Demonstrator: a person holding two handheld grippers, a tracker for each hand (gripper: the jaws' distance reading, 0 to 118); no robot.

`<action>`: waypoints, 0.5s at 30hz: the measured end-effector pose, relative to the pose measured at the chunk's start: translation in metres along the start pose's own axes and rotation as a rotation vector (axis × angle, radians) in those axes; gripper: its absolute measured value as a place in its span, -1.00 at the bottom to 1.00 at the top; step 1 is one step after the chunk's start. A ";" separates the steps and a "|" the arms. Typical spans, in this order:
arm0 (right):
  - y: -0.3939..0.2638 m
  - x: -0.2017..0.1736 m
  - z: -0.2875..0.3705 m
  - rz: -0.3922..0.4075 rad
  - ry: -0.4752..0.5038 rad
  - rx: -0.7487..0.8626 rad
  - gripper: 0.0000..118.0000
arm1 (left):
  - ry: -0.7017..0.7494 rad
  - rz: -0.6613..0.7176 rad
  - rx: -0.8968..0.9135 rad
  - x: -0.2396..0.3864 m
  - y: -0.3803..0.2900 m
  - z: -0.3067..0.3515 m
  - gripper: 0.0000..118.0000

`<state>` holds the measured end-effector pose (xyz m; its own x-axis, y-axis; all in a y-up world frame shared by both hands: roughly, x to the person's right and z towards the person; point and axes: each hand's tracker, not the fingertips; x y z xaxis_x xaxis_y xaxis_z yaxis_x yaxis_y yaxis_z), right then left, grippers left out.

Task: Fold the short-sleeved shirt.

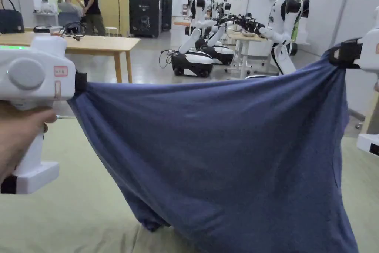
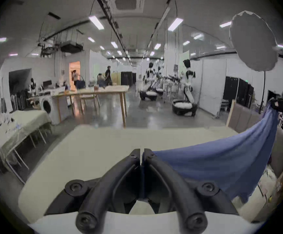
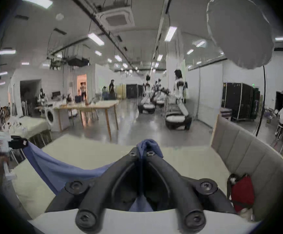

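— Pale green bench (image 1: 74,209) below me, humanoid robots (image 1: 200,42) parked behind. Where's the shirt (image 1: 222,146)?

— Stretched in the air between my grippers: left gripper (image 2: 142,155) clamped on one corner, right gripper (image 3: 142,153) on the other, low end bunched on the bench.

— Risks?

— Thin bites; I'd guess a tug slips one corner free, or the bunched end sets down creased

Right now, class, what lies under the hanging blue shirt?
Pale green sheet lies under the shirt, whose lowest folds touch it. Both tongs, left and right, hold it up. What lies behind the cloth is hidden.
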<state>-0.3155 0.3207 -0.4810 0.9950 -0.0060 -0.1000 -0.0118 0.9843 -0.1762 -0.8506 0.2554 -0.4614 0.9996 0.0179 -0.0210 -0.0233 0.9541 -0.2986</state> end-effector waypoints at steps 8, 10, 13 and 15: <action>0.104 0.000 0.004 0.021 -0.002 0.170 -0.94 | 0.139 -0.114 0.170 0.017 0.130 0.012 -1.00; 0.114 -0.001 0.002 0.024 -0.001 0.186 -0.94 | 0.149 -0.110 0.184 0.010 0.148 0.002 -1.00; 0.113 0.003 -0.010 0.014 0.000 0.193 -0.94 | 0.153 -0.120 0.189 0.014 0.154 -0.002 -1.00; 0.101 0.007 -0.022 0.006 -0.004 0.183 -0.94 | 0.149 -0.123 0.183 0.015 0.144 -0.011 -1.00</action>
<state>-0.3122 0.4165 -0.5207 0.9953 0.0003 -0.0965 0.0003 1.0000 0.0060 -0.8390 0.3893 -0.5155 0.9813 -0.1332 -0.1390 0.1153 0.9848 -0.1300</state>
